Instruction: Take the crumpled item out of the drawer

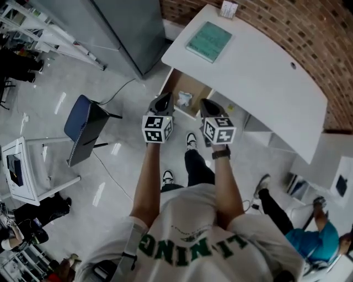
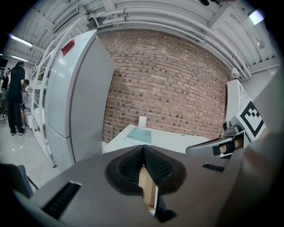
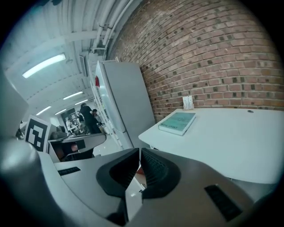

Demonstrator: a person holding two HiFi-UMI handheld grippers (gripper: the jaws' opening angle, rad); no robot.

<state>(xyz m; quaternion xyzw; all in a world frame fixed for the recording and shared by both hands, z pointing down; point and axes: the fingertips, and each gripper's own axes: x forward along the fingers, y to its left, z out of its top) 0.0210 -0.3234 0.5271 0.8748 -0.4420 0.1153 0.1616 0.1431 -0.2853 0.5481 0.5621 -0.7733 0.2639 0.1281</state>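
Observation:
In the head view a white crumpled item (image 1: 183, 99) lies in the open wooden drawer (image 1: 177, 82) under the white desk (image 1: 259, 77). My left gripper (image 1: 165, 101) hovers just left of the item and my right gripper (image 1: 207, 106) just right of it, both held above the drawer. In the left gripper view the left gripper (image 2: 143, 150) has its jaws closed together with nothing between them. The right gripper (image 3: 139, 154) is likewise shut and empty in the right gripper view. The crumpled item is hidden in both gripper views.
A teal book (image 1: 208, 41) and a small white card (image 1: 228, 8) sit on the desk by the brick wall. A grey cabinet (image 1: 121, 27) stands left of the desk, a blue chair (image 1: 83, 126) further left. Another person (image 1: 309, 237) sits at lower right.

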